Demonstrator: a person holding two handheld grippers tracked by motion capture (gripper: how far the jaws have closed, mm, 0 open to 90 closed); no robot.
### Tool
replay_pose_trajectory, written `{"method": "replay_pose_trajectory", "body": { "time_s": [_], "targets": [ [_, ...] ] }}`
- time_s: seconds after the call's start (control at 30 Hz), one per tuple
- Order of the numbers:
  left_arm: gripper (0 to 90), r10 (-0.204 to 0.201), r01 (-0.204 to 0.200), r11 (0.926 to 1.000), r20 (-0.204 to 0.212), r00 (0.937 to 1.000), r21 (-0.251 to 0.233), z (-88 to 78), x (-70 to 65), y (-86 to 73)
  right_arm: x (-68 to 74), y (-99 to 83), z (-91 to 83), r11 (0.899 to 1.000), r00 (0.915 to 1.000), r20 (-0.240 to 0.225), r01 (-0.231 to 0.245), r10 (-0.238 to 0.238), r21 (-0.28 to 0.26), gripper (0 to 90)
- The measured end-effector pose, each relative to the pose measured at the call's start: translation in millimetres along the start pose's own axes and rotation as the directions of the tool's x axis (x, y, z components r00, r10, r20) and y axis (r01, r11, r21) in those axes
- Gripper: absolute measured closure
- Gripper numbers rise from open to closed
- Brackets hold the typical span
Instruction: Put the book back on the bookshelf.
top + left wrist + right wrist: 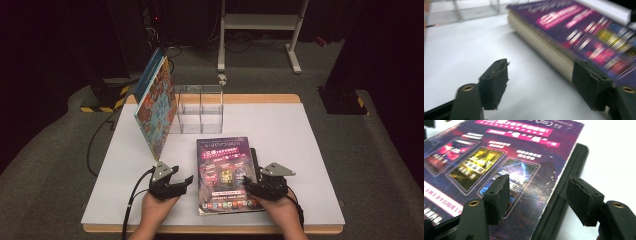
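With my left gripper (186,179) and right gripper (248,186) part-open and empty astride the book (226,172), a shallow bite could slip.

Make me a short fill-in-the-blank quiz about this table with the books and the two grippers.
1. The purple book lies flat on top of a ____ book.
2. The patterned book leans against a clear ____ behind it.
3. The left gripper sits beside the purple book's ____ edge in the high view.
4. The right gripper has its jaws ____ above the purple book's edge.

Missing words: black; rack; left; open
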State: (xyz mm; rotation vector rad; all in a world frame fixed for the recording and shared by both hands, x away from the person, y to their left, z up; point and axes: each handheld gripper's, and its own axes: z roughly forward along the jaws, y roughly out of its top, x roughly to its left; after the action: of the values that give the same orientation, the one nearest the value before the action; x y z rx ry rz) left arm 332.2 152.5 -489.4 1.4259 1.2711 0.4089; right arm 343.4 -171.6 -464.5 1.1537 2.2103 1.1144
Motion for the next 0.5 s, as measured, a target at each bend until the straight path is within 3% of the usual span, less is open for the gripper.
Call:
{"method": "replay_pose_trajectory", "body": {
  "time_s": [0.27,0.37,0.43,0.5],
  "targets": [
    [29.3,-0.002,0.001,0.9995,0.033,0.9995,0.033,6.3,-8.6,-5.2,-4.4,2.0,1.1,1.0,0.9986,0.053,0.006,-0.005,-0.007,37.3],
    [29.4,0.02,-0.022,0.9989,0.037,0.9991,0.042,7.9,-11.8,-8.2,-1.6,1.4,-1.4,1.0,0.9974,0.069,0.018,-0.018,-0.004,38.2],
    [29.3,0.024,-0.025,0.9987,0.041,0.9989,0.044,8.3,-13.0,-9.1,-0.3,1.6,-2.8,1.0,0.998,0.062,0.013,-0.013,0.0,38.4],
    [29.3,0.016,-0.019,0.999,0.051,0.9986,0.041,8.4,-13.6,-8.8,6.6,5.4,-2.2,0.999,0.9987,0.034,0.038,-0.038,-0.002,32.4]
  ]
}}
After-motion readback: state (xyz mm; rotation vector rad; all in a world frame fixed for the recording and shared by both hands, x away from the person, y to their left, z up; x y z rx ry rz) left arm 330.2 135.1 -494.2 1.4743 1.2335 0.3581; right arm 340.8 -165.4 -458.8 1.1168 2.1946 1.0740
